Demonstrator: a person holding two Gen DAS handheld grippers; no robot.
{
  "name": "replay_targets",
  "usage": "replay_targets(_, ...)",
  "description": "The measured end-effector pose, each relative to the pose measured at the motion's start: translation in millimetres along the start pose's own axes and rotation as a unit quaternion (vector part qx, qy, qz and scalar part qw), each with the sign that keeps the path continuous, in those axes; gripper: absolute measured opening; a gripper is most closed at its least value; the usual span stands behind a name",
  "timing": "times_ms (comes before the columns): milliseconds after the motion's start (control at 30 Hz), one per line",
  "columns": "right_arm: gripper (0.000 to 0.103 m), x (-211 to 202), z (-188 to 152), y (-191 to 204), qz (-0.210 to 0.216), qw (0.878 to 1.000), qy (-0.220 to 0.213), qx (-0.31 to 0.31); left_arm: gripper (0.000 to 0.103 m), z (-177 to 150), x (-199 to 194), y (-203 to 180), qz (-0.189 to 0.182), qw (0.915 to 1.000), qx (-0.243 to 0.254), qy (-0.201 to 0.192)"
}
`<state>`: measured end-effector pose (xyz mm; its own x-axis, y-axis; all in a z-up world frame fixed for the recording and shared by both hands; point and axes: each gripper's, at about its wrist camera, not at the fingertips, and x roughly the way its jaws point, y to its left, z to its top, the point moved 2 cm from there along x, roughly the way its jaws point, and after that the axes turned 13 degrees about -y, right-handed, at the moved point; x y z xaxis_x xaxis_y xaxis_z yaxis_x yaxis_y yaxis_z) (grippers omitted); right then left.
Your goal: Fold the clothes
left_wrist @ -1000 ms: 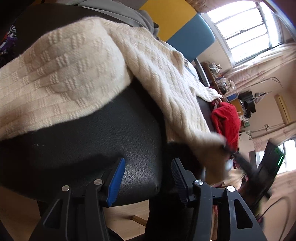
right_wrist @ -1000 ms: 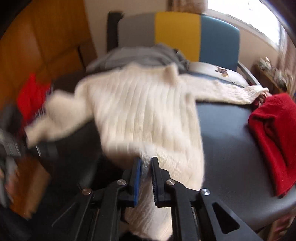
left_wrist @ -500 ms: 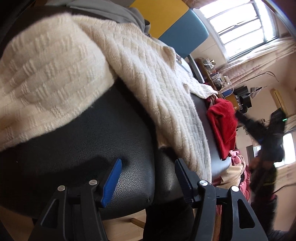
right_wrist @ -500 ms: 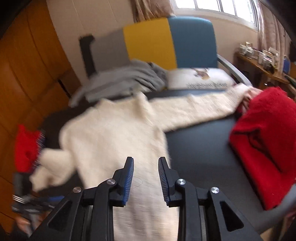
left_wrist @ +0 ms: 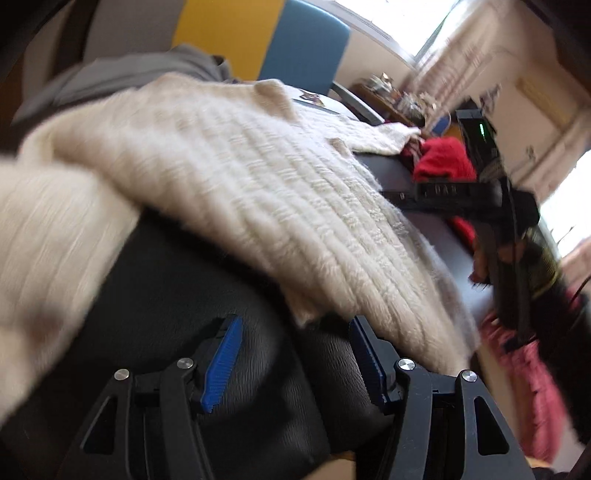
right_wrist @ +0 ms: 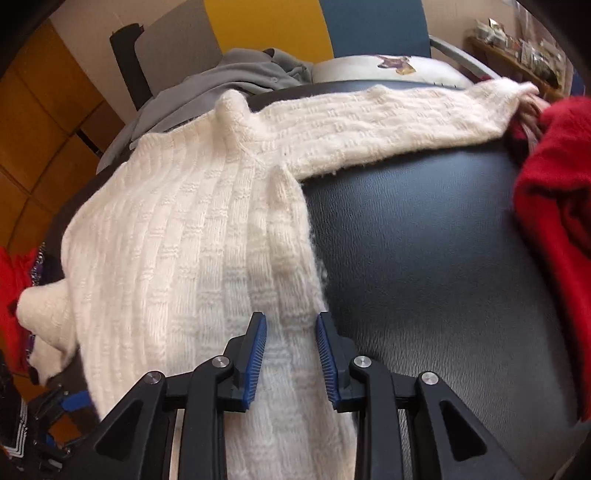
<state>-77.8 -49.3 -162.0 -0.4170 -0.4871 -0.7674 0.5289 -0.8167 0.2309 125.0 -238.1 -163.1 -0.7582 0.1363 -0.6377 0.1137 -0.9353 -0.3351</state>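
A cream knitted sweater (right_wrist: 177,229) lies spread on a black padded seat (right_wrist: 424,251), one sleeve (right_wrist: 388,122) stretched to the right toward a red garment (right_wrist: 554,206). My right gripper (right_wrist: 291,350) hovers open over the sweater's lower hem, nothing between its blue pads. In the left wrist view the same sweater (left_wrist: 240,177) drapes over the seat (left_wrist: 177,288). My left gripper (left_wrist: 295,354) is open at the seat's front edge, just below the sweater's hem. The right gripper (left_wrist: 399,195) shows there as a black tool above the sweater's right side.
A grey garment (right_wrist: 229,77) lies behind the sweater against a grey, yellow and blue chair back (right_wrist: 266,26). A white cushion (right_wrist: 384,68) sits at the back. More red cloth (right_wrist: 11,295) hangs at the left. A cluttered shelf (right_wrist: 517,48) stands at the far right.
My right gripper let go of the sweater's hem, opened and now hovers over its lower part. My left gripper stayed open and swung to face across the seat.
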Motion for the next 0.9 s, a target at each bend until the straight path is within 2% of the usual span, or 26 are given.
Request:
replay_targets(100, 0.035, 8, 3, -1, 0.0, 1.0, 0.011, -0.007, 0.062, 4, 12, -12, 0.02, 0.9986, 0.049, -0.002)
replay_targets(167, 0.037, 11, 4, -1, 0.007, 1.0, 0.011, -0.014, 0.059, 4, 18, -19, 0.033, 0.9962, 0.081, -0.002)
replay_targets(233, 0.038, 12, 4, 0, 0.014, 0.999, 0.005, -0.029, 0.012, 2, 25, -25, 0.016, 0.9963, 0.083, 0.013)
replay_targets(300, 0.038, 14, 4, 2, 0.015, 0.999, 0.002, -0.048, 0.011, 1, 26, -26, 0.016, 0.9973, 0.071, 0.011)
replay_targets(433, 0.018, 11, 2, 5, -0.003, 0.997, -0.008, -0.075, 0.008, 1, 14, -23, 0.004, 0.9986, 0.053, -0.001)
replay_targets(467, 0.016, 10, 2, 5, -0.009, 0.997, -0.01, -0.079, 0.001, 0, 8, -21, 0.004, 0.9985, 0.054, -0.005)
replay_targets(533, 0.011, 10, 4, 0, -0.025, 0.996, -0.016, -0.078, 0.0, -1, -4, -15, 0.008, 0.9986, 0.051, -0.011)
replay_targets(700, 0.011, 8, 9, -16, -0.058, 0.996, -0.025, -0.062, 0.0, -6, -37, 17, 0.032, 0.9992, 0.012, -0.021)
replay_targets(800, 0.011, 7, 7, -20, -0.041, 0.998, -0.016, -0.047, 0.0, -12, -41, 22, 0.027, 0.9996, 0.004, -0.009)
replay_targets(900, 0.012, 7, 7, -25, -0.03, 0.999, -0.016, -0.025, 0.001, -14, -29, 4, 0.017, 0.9994, 0.03, 0.008)
